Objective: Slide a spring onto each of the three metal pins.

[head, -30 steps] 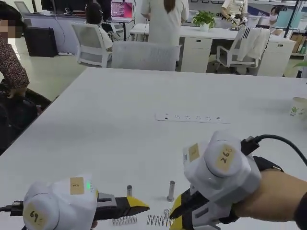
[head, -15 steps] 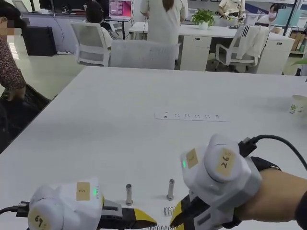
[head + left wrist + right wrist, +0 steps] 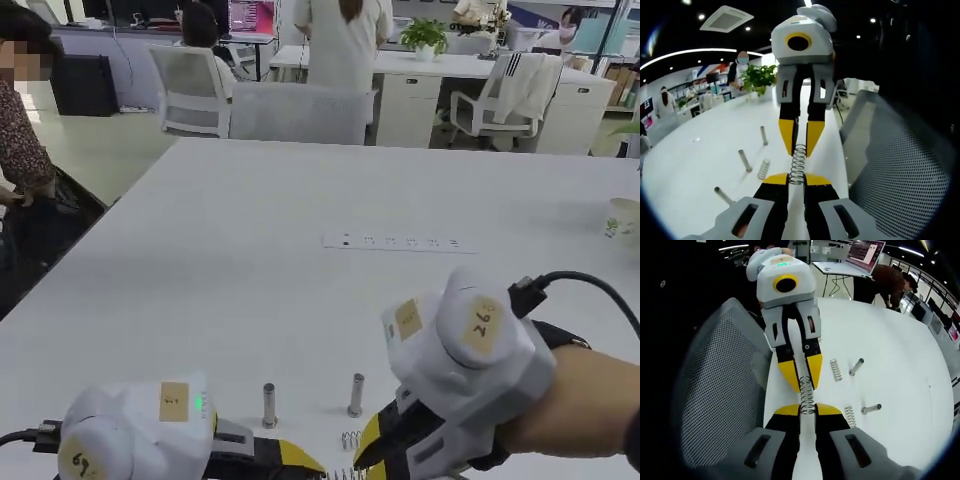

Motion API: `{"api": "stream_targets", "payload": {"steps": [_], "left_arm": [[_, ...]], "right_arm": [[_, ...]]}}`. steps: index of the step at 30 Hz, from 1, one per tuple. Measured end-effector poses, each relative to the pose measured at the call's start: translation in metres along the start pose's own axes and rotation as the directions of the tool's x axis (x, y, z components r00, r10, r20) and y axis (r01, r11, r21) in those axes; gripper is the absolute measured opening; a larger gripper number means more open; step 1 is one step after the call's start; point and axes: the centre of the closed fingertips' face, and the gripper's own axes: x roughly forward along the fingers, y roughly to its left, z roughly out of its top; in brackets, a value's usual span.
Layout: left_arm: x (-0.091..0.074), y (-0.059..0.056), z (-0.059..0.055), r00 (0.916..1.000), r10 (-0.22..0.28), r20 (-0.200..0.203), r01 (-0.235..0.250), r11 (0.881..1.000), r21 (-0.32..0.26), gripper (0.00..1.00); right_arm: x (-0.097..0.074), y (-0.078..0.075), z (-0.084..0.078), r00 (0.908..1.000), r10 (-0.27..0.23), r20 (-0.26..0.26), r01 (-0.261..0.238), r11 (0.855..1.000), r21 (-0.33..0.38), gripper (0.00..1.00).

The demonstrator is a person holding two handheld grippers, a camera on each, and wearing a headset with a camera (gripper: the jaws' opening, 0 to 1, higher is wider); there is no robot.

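Note:
One spring (image 3: 798, 163) is stretched between my two grippers, each shut on one end. In the left gripper view my left gripper (image 3: 796, 179) holds its near end and the right gripper (image 3: 800, 146) its far end. The right gripper view gives the same spring (image 3: 806, 394) between the right gripper (image 3: 807, 410) and the left gripper (image 3: 801, 378). Three upright metal pins (image 3: 744, 160) stand on the white table (image 3: 700, 150), with a loose spring (image 3: 763, 168) beside them. In the head view two pins (image 3: 269, 404) (image 3: 356, 394) stand just beyond the left gripper (image 3: 310, 466) and right gripper (image 3: 368, 452).
Two loose springs (image 3: 836, 369) (image 3: 850, 416) lie near the pins (image 3: 856, 366). A white power strip (image 3: 398, 242) lies mid-table and a paper cup (image 3: 624, 216) at the right edge. A mesh chair (image 3: 720, 385) sits close to the table's near edge. People and chairs stand beyond the far edge.
The left gripper's tips have sunk toward the bottom of the head view, closer to the right gripper's tips. The spring that lay under the left gripper is gone from the table.

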Motion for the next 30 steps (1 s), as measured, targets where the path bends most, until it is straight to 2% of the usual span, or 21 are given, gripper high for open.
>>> {"api": "stream_targets", "payload": {"steps": [6, 11, 17, 20, 30], "left_arm": [[0.0, 0.001, 0.001, 1.0, 0.008, 0.005, -0.008, 1.0, 0.003, 0.03], [0.0, 0.0, 0.001, 0.9999, 0.008, 0.008, -0.008, 1.0, 0.008, 0.03], [-0.002, -0.001, 0.003, 0.9996, 0.015, 0.026, -0.015, 1.0, 0.005, 0.02], [-0.003, 0.0, 0.004, 0.9994, 0.018, 0.03, -0.019, 1.0, 0.007, 0.02], [-0.003, 0.0, 0.004, 0.9993, 0.02, 0.033, -0.02, 1.0, -0.004, 0.02]], "right_arm": [[-0.007, -0.001, 0.01, 0.9982, -0.009, 0.059, 0.008, 1.0, 0.02, 0.07], [-0.008, 0.0, 0.013, 0.9974, -0.01, 0.071, 0.009, 1.0, 0.024, 0.07], [-0.014, -0.001, 0.023, 0.9907, -0.011, 0.135, 0.004, 0.999, 0.049, 0.07], [-0.013, -0.002, 0.021, 0.9919, -0.012, 0.127, 0.005, 0.998, 0.055, 0.08], [-0.008, -0.001, 0.018, 0.9897, 0.004, 0.143, -0.019, 0.995, 0.101, 0.1]]}}
